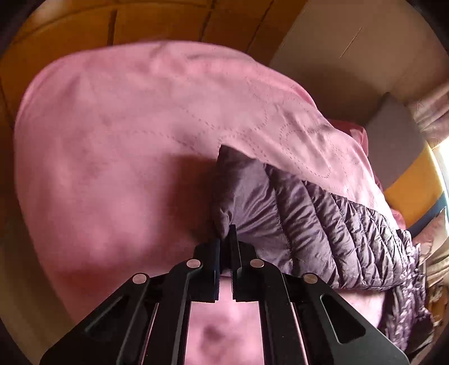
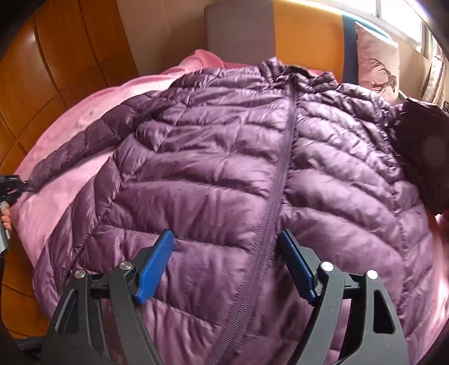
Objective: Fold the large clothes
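A purple quilted down jacket (image 2: pixel 224 168) lies front-up on a pink blanket (image 2: pixel 64 179), its zipper (image 2: pixel 280 168) closed down the middle. My right gripper (image 2: pixel 224 238) is open above the jacket's lower front, blue pads (image 2: pixel 157 261) either side of the zipper. My left gripper (image 1: pixel 226 241) is shut on the cuff of the jacket's sleeve (image 1: pixel 244 196), which stretches out to the side; it also shows at the left edge of the right wrist view (image 2: pixel 11 185). The other sleeve (image 2: pixel 421 157) lies folded at the right.
The pink blanket (image 1: pixel 112 140) covers the bed. A wooden floor (image 2: pixel 56 56) lies around it. A grey cushion (image 2: pixel 238 25), an orange headboard (image 2: pixel 308 33) and a pale pillow (image 2: pixel 376 61) stand at the far end near a window.
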A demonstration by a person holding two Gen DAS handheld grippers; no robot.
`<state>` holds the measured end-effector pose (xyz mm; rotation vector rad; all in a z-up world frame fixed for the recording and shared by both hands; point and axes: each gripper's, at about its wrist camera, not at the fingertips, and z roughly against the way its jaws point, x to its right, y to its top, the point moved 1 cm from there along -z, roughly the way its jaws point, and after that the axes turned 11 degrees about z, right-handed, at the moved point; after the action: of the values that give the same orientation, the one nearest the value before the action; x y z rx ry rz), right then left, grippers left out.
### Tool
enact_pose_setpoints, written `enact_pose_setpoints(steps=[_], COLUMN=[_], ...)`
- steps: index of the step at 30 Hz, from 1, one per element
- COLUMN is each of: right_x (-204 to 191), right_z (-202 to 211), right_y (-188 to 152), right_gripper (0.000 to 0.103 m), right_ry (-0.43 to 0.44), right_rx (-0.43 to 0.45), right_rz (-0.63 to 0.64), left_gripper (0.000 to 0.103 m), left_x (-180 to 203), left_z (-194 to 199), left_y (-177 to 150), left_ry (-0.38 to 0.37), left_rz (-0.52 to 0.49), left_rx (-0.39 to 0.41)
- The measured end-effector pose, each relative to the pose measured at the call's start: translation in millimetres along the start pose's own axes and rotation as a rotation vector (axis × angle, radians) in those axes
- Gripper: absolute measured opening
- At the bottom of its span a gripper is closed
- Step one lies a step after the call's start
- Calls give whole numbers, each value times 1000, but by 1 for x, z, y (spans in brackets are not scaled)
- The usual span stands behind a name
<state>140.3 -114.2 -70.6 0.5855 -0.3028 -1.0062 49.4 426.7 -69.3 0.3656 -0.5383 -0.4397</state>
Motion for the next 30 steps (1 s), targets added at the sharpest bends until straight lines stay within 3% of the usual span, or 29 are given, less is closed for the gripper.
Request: enact_pose_setpoints(steps=[5,10,12,13,14,15,17,23,26,30], right_x=[-13,-5,0,6,10,20,45,155,199,245], right_z=[-16,-17,-10,-4,4,16,41,120,131,108], right_y=[-7,-8,-8,-8,-9,-11,-18,-73,-95,-109], right_gripper=[81,83,82,82,82,82,85,95,97,96], right_ry=[-14,11,18,15,-6,-45,-133,-559,-730,-821], right_rx=[-6,4,3,10,29,59,112,215,167,47], right_rz=[54,40,37,30,19,-3,-68,-340,-365,-301], left_gripper=[3,5,27,54,74,76,76,77,77,77], left_x=[-34,-30,-16,-6,6,20,49,145,192,240], left_z=[8,25,35,44,54,65,75,82,77,71], left_y=[-9,-14,-17,-21,-27,-35,-48,-128,-180,-242], left_ry=[75,102,118,105,86,69,31,-165,-259,-343], left_rz=[-16,-2,-9,-21,-43,-78,-160,-417,-542,-652], left_rx=[31,86,116,138,179,229,248,152,63,-44])
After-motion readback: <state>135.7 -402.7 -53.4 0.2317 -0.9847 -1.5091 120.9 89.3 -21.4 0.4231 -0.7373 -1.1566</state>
